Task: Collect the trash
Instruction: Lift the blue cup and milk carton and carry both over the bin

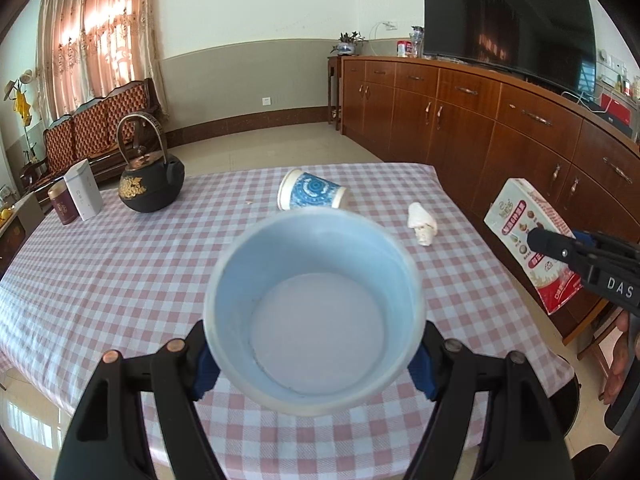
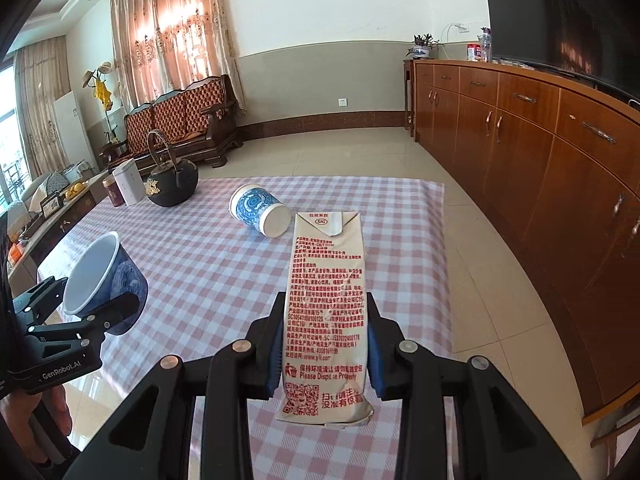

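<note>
My left gripper [image 1: 314,360] is shut on a blue paper cup [image 1: 316,304], held above the checked table [image 1: 120,280] with its empty mouth turned toward the camera. In the right wrist view the same cup [image 2: 104,276] hangs at the left. My right gripper [image 2: 326,344] is shut on a flattened milk carton [image 2: 326,280], also seen raised past the table's right edge as the carton [image 1: 520,220]. A second blue-patterned cup [image 1: 310,192] [image 2: 260,210] lies on its side on the table. A crumpled white tissue [image 1: 422,224] lies right of it.
A black teapot [image 1: 150,184], a white tin [image 1: 84,196] and a dark red tin [image 1: 62,208] stand at the table's far left. A long wooden cabinet [image 2: 540,152] with a TV runs along the right. A sofa stands by the curtains.
</note>
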{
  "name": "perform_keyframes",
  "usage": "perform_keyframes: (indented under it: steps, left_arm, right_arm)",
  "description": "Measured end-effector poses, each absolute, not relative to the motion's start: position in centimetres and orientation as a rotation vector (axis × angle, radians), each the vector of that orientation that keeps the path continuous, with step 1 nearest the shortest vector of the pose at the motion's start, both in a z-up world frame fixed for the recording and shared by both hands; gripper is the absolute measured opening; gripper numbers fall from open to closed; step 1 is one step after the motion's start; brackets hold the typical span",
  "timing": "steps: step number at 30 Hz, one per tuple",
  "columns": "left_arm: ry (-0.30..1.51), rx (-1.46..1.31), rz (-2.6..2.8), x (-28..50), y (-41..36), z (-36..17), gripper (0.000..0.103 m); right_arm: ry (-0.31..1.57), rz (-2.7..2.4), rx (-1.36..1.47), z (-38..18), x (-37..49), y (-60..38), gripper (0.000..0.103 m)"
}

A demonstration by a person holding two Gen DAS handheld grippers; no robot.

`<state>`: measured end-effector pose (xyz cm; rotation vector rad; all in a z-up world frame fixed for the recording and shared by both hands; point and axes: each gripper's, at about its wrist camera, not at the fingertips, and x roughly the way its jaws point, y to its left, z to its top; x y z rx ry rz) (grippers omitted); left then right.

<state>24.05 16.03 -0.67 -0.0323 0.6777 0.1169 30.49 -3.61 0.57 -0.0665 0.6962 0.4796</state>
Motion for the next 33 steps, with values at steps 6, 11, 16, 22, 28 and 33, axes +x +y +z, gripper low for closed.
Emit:
perform_keyframes:
  steps: [6,11,16,22,28,33]
  left_arm:
    - [0.668,-0.017,0.078,22.9,14.0,0.0,0.076]
    - [0.641,0.000,0.036,21.3,11.5,1.0,0.076]
    - [0.626,0.022,-0.021,19.9,8.3,0.9,0.076]
    - [0.633,0.038,-0.117,19.3,4.2,0.2,0.076]
    - [0.643,0.056,-0.206,19.1,0.3,-0.4,0.076]
    - [0.653,0.070,-0.272,18.9,-2.9,-0.8,0.076]
  right_arm:
    - [0.685,0.441,-0.043,1.7,28.4,-6.8,0.036]
    - [0.665,0.405,-0.039,2.7,25.9,-9.3,0.036]
    - [0.660,0.349,-0.040,2.6,23.2,-12.4,0.036]
    - [0.685,0.270,-0.017,1.5,20.9,-16.4,0.036]
    - [0.709,0.189,0.013,0.3,18.9,-20.6,0.036]
    - [0.726,0.133,0.031,-0.5,17.5,-24.1,0.036]
